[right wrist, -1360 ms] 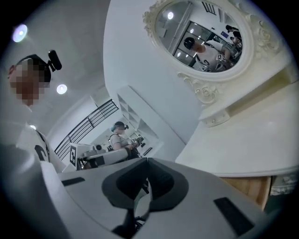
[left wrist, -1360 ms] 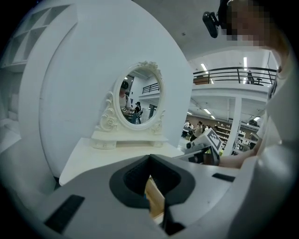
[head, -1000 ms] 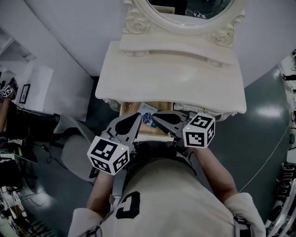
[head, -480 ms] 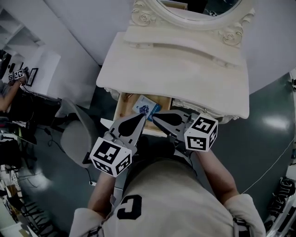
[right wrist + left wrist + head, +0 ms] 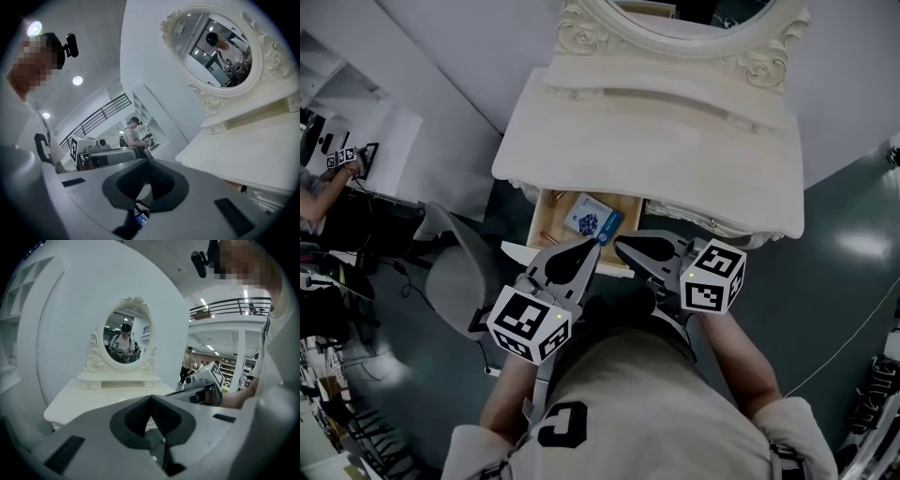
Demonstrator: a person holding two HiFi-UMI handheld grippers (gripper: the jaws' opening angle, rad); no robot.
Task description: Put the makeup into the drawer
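Left claw (image 5: 596, 243) and right claw (image 5: 618, 245) both closed, empty, before open drawer (image 5: 547, 219), makeup box (image 5: 592, 221) inside, chair (image 5: 455, 281) left.

- Large open indoor hall: black-railed upper balcony (image 5: 232, 302), rows of stocked shelves (image 5: 233, 367).
- Cream carved dressing surface (image 5: 647, 141) on glossy grey floor (image 5: 844, 234), against plain white wall (image 5: 441, 56).
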